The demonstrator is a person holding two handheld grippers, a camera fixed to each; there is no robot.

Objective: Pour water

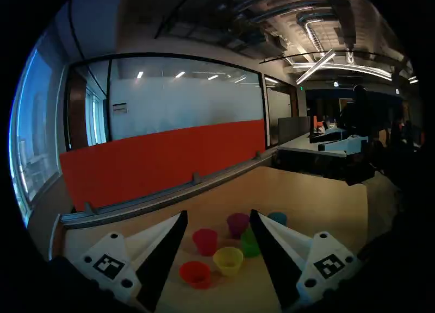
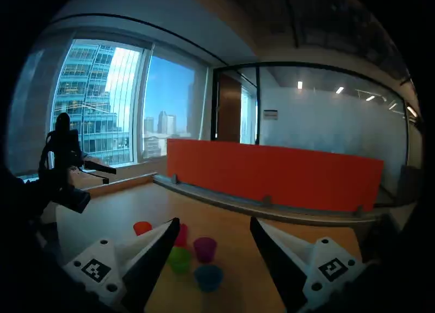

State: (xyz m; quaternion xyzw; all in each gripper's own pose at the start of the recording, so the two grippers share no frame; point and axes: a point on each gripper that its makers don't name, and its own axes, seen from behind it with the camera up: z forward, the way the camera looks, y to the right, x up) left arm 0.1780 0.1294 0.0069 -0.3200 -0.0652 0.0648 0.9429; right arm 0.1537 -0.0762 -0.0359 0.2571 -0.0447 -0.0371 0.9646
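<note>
Several small coloured plastic cups stand clustered on the wooden table [image 1: 315,199]. In the left gripper view they are a red cup [image 1: 196,274], yellow cup [image 1: 228,260], pink cup [image 1: 205,241], purple cup [image 1: 237,224], green cup [image 1: 249,243] and teal cup [image 1: 278,218]. My left gripper [image 1: 217,212] hangs open just before and above them, holding nothing. In the right gripper view the red cup [image 2: 142,227], green cup [image 2: 179,258], purple cup [image 2: 205,248] and teal cup [image 2: 208,276] sit low between the fingers of my right gripper [image 2: 213,219], which is open and empty.
An orange partition [image 1: 163,155] with a grey rail runs along the table's far edge, glass above it. Tall windows [image 2: 103,112] line one side. A dark backlit device [image 2: 62,166] stands out at the table's left in the right gripper view. Desks [image 1: 331,144] lie beyond.
</note>
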